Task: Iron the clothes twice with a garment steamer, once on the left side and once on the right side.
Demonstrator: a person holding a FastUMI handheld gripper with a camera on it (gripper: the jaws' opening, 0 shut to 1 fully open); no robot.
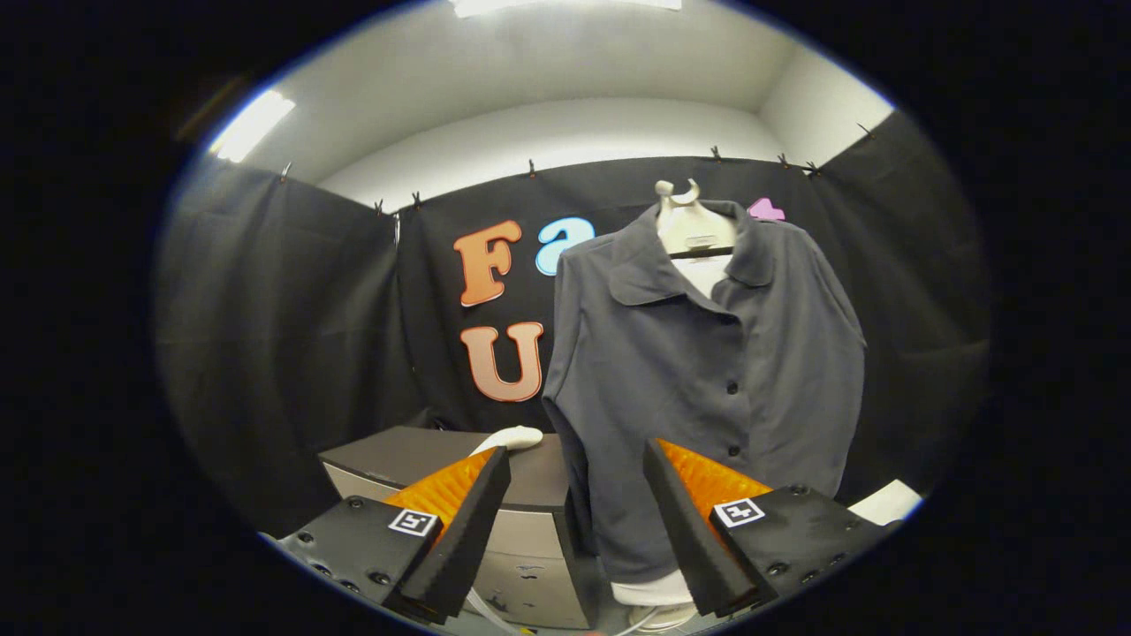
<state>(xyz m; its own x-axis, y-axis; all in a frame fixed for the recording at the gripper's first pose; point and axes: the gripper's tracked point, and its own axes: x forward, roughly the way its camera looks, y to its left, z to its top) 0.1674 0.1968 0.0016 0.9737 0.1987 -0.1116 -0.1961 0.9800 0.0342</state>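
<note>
Claw [574,521] low in the frame, fingers spread wide, nothing between them but open air. Grey button-front shirt [707,371] hanging right of centre on a pale mannequin form [692,228], a dark hanger bar across the neck; collar open, white underlayer showing at the throat and below the hem. Shirt's lower edge just beyond the right finger [698,530], which overlaps the hem in the picture; contact not evident. Dark-topped cabinet serving as counter [415,455] at lower centre-left, behind the left finger [459,521], pale front panel beneath. White rounded object, possibly the garment steamer [515,437], lying on the counter's far edge, just left of the shirt's sleeve; too small to make out properly. Pale hose or cord [482,609] trailing low between the fingers. White stand base [658,614] under the shirt. White block [888,502] at lower right. Black cloth wall [292,336] behind everything, ceiling lights [252,124] at upper left and top.
</note>
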